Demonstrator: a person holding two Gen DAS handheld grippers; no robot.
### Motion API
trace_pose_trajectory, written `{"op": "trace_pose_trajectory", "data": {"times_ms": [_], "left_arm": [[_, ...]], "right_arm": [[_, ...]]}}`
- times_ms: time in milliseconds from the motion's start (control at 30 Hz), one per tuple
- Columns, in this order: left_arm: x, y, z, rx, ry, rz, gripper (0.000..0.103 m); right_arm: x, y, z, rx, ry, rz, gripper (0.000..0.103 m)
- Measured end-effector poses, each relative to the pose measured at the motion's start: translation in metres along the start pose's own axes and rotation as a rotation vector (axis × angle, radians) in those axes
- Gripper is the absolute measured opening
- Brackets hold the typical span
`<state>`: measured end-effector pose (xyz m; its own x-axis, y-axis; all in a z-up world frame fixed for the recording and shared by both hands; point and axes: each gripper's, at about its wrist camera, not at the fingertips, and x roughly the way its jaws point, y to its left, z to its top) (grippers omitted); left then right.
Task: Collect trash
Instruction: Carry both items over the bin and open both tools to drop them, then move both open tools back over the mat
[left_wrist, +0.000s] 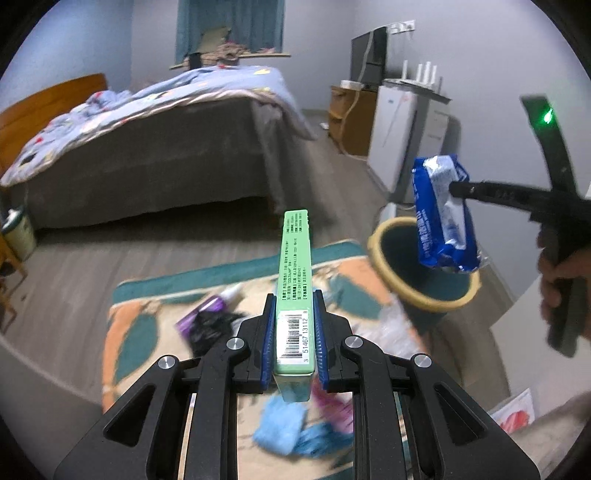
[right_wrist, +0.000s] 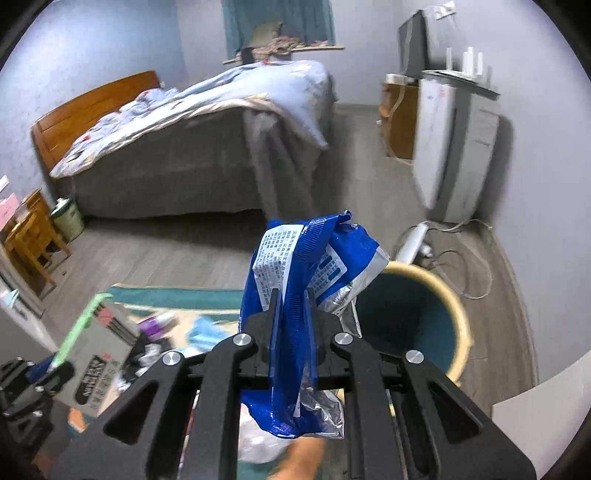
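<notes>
Pinching a green box (left_wrist: 294, 291) between its pads, the left gripper (left_wrist: 294, 328) holds it above the littered rug (left_wrist: 136, 325). Beside it, the right gripper (right_wrist: 291, 314) clamps a crumpled blue wrapper (right_wrist: 299, 280) near the yellow-rimmed bin (right_wrist: 436, 317).

The round yellow-rimmed teal bin (right_wrist: 417, 321) gapes unobstructed; the crumpled blue foil wrapper (right_wrist: 295, 295) hangs just beside its rim, the white appliance (right_wrist: 450, 147) behind.
</notes>
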<state>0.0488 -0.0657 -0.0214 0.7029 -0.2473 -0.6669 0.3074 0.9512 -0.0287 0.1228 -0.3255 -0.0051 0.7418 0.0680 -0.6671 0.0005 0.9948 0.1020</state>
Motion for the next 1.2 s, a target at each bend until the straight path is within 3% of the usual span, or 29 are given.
{"op": "trace_pose_trajectory", "data": {"times_ms": [300, 433, 633, 867, 1067, 1200], "left_arm": [[0.053, -0.064, 0.035, 0.059, 0.004, -0.103, 0.020], [0.086, -0.103, 0.042, 0.136, 0.019, -0.147, 0.020], [0.137, -0.143, 0.046, 0.182, 0.077, -0.212, 0.020], [0.181, -0.166, 0.046, 0.221, 0.129, -0.226, 0.020], [0.188, -0.167, 0.047, 0.237, 0.117, -0.226, 0.021], [0.186, -0.164, 0.046, 0.239, 0.112, -0.225, 0.033]], "right_arm": [[0.024, -0.080, -0.009, 0.104, 0.019, -0.083, 0.011], [0.034, -0.111, -0.018, 0.165, 0.037, -0.085, 0.011], [0.055, -0.131, -0.030, 0.198, 0.095, -0.098, 0.012], [0.067, -0.149, -0.039, 0.260, 0.117, -0.090, 0.014], [0.069, -0.155, -0.041, 0.283, 0.113, -0.085, 0.027], [0.066, -0.158, -0.042, 0.304, 0.105, -0.081, 0.046]]}}
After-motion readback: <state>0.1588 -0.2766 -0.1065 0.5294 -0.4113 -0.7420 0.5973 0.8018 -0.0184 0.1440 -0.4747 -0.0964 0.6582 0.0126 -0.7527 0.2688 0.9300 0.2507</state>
